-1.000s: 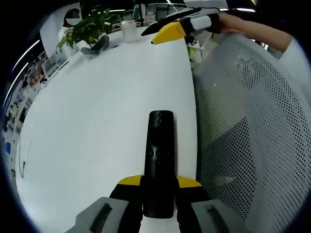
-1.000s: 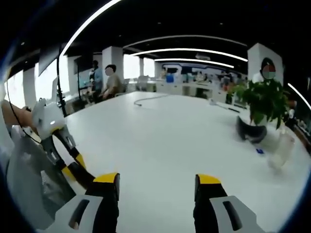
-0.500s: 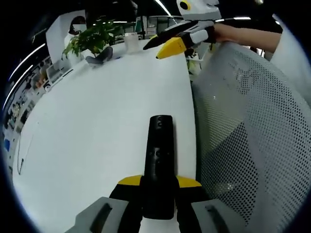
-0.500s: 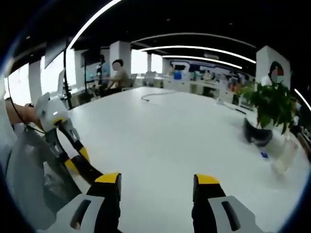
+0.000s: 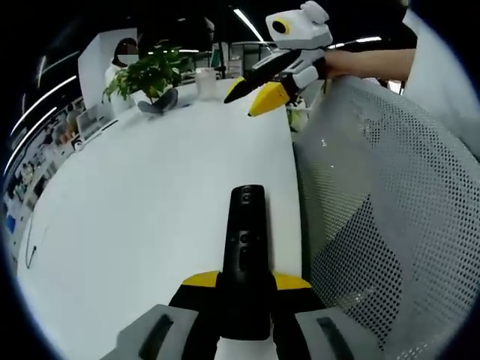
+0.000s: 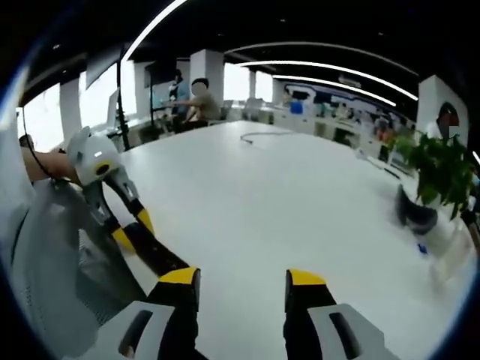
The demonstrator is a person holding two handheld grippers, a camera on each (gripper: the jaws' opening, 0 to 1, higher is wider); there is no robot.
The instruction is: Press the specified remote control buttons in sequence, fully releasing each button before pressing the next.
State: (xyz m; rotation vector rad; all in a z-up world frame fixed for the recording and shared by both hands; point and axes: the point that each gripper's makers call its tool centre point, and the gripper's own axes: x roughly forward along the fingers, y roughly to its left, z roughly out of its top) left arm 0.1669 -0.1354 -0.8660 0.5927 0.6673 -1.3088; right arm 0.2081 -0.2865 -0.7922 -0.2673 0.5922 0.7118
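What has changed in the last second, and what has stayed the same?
The right hand-held gripper has narrowed its jaws a little, with nothing between them, and has come nearer to the left one. The left hand-held gripper stays shut on the black bar-shaped remote control above the white table.

Your left gripper point(image 5: 244, 311) has the remote control point(image 5: 245, 259) between its jaws, lying along the table point(image 5: 135, 202) beside the mesh chair back point(image 5: 375, 195). Your right gripper point(image 5: 259, 94) hangs above the table's far part, near the potted plant point(image 5: 150, 71).
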